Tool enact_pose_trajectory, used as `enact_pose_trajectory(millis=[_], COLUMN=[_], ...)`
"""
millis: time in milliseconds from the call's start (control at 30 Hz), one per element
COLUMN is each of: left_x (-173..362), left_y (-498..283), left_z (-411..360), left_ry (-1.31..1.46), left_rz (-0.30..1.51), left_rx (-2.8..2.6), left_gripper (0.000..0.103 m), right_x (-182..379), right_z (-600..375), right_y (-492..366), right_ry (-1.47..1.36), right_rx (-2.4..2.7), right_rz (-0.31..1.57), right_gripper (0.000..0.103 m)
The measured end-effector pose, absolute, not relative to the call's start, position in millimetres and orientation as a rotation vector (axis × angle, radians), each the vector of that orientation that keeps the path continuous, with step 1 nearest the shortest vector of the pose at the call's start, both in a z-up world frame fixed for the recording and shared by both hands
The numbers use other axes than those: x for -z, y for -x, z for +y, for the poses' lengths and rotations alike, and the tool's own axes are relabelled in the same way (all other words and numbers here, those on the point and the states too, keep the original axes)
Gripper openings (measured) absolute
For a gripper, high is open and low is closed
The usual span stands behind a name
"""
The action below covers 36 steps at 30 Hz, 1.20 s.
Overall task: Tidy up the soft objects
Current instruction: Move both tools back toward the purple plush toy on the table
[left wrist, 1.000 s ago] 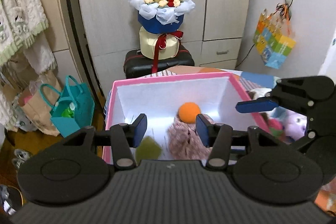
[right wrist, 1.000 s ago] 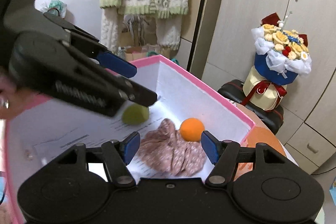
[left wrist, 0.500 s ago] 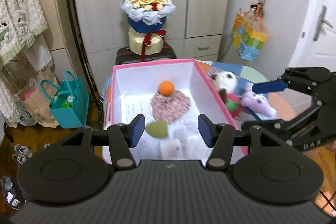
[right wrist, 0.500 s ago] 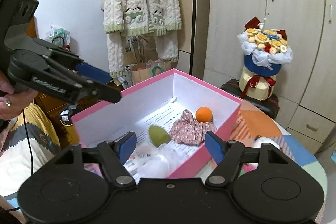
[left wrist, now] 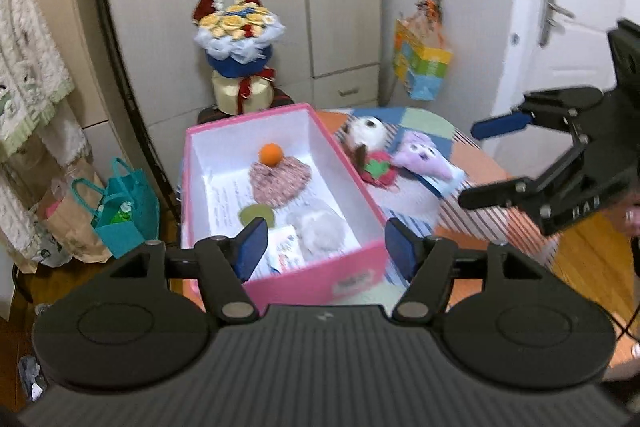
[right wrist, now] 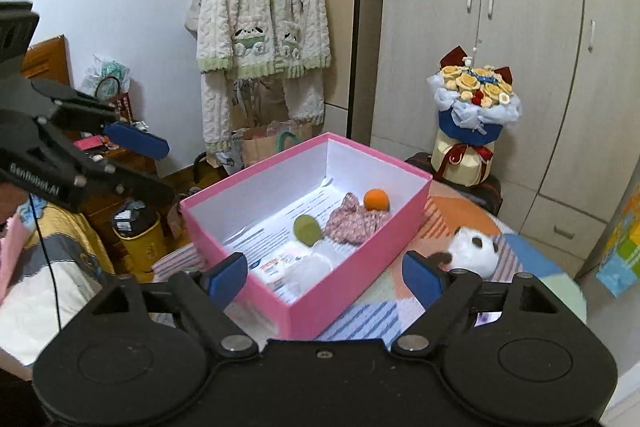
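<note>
A pink box [left wrist: 320, 279] [right wrist: 352, 267] stands on the table. Inside lie an orange ball [left wrist: 270, 152] [right wrist: 376, 199], a pink floral cloth [left wrist: 280, 179] [right wrist: 354, 221], a green ball [left wrist: 256, 215] [right wrist: 306, 229] and a white soft bundle [left wrist: 320, 229] [right wrist: 310, 265]. A panda plush [left wrist: 366, 131] [right wrist: 474, 249] and a purple plush [left wrist: 424, 157] lie on the table right of the box. My left gripper [left wrist: 326, 253] is open and empty, above the box's near end. My right gripper [right wrist: 326, 277] is open and empty, near the box's corner.
A flower bouquet [left wrist: 238, 39] [right wrist: 474, 103] stands on a black case behind the table. A teal bag [left wrist: 124, 211] and paper bags sit on the floor at left. A cardigan [right wrist: 260, 23] hangs on a rack. A colourful bag [left wrist: 420, 67] hangs by the cupboard.
Both grippers have pulled back and up from inside the box, and opened wider. The green ball now rests on the box floor beside the cloth.
</note>
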State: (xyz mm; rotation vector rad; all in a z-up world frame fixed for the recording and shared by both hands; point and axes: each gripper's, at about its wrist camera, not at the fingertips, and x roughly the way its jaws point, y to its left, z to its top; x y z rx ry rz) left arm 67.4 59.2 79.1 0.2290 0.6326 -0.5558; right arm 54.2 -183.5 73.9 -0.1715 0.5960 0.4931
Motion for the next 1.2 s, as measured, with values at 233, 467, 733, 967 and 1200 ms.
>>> enact_pose_trajectory(millis=[233, 467, 733, 967, 1200], left_x=[-67, -49, -28, -16, -14], left_y=[-34, -23, -37, -51, -75], left_z=[45, 24, -6, -39, -65], left_ry=[-0.278, -0.311, -0.274, -0.279, -0.241], left_rz=[0.68, 0.706, 0.761, 0.794, 0.741], left_rx=[0.665, 0.703, 0.778, 0.828, 0.876], left_gripper=[0.072, 0.074, 0.074, 0.074, 0.074], right_x=[-63, -47, -21, -1, 11], right_z=[-202, -218, -245, -267, -281], right_y=[-21, 8, 15, 9, -4], right_ry=[0.154, 0.165, 0.139, 0.132, 0.124], right_rx=[-0.475, -0.446, -0.391, -0.346, -0.351], right_rz=[0.618, 0.617, 0.623, 0.616, 0.559], right_gripper=[0.089, 0.09, 0.091, 0.091, 0.091])
